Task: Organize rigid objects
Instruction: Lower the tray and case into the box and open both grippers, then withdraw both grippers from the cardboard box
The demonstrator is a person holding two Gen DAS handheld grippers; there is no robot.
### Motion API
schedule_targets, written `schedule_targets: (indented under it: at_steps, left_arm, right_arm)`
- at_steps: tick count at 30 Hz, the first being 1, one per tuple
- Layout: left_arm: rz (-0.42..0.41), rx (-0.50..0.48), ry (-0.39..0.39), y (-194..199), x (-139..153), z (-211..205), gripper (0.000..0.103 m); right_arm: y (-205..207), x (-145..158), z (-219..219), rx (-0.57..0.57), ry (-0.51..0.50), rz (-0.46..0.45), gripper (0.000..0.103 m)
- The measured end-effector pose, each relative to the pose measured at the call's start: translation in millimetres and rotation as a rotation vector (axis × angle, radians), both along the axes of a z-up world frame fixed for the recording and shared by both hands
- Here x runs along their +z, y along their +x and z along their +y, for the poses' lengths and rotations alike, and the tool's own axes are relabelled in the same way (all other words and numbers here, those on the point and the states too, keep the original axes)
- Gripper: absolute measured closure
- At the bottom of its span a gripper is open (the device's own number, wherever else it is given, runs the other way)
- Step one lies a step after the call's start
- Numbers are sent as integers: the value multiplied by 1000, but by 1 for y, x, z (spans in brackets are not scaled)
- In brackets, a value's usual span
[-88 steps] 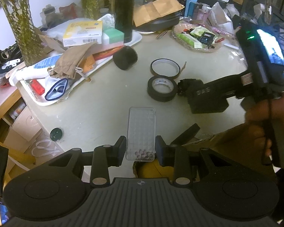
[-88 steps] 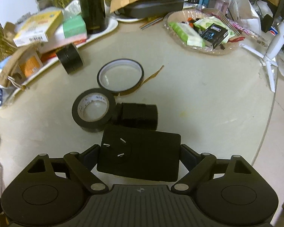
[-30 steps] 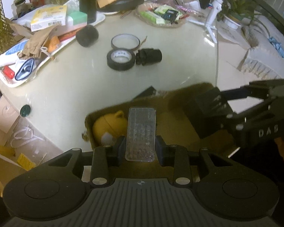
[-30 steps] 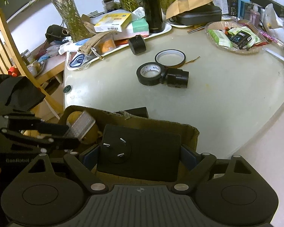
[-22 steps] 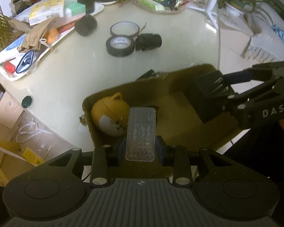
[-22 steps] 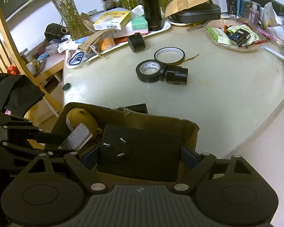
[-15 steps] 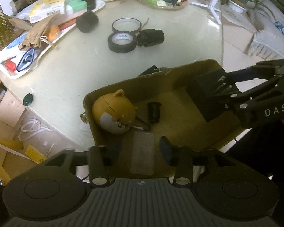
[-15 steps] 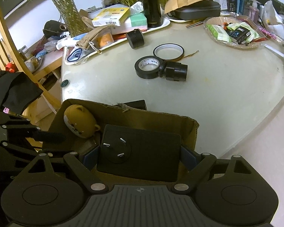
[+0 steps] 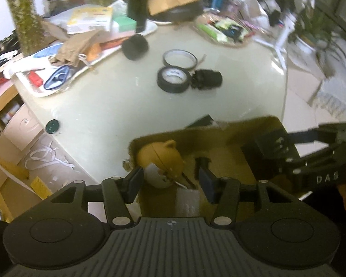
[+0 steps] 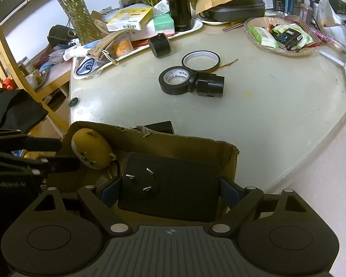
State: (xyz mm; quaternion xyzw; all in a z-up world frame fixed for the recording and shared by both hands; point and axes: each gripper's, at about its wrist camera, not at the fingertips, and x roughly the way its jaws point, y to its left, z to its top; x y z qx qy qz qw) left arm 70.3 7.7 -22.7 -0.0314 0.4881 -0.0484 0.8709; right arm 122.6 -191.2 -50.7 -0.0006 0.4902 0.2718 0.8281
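Observation:
A brown cardboard box (image 9: 219,130) stands at the table's near edge, with a yellow bear toy (image 9: 160,161) in its left corner. My left gripper (image 9: 170,183) hovers over the box, open with nothing between its pads. Below it a clear plastic case (image 9: 188,199) lies on the box floor. My right gripper (image 10: 169,190) is shut on a black power adapter (image 10: 184,184), prongs facing up, just above the box (image 10: 173,138). The bear (image 10: 92,152) and the left gripper (image 10: 34,152) show to its left. The adapter (image 9: 272,147) also appears at the right of the left wrist view.
On the table beyond the box lie a black tape roll (image 10: 175,79), a thin tape ring (image 10: 200,60), a black cylinder (image 10: 208,84) and a small black puck (image 10: 160,45). A cluttered white tray (image 10: 85,73) fills the back left. A wooden chair (image 10: 2,53) stands at the left.
My left gripper opened and the clear case dropped from its pads into the box. The right gripper kept its hold on the adapter and stayed over the box.

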Motion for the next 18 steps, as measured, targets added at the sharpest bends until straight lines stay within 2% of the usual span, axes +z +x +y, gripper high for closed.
schedule_targets:
  at_steps: [12,18]
  left_arm:
    - [-5,18,-6,0,0,4,51]
    - [-1,21,-6,0,0,6,51]
  right_arm:
    - [19,0,9,-26,-22,-20,15]
    - [22,2,3,-73,6,-26,7]
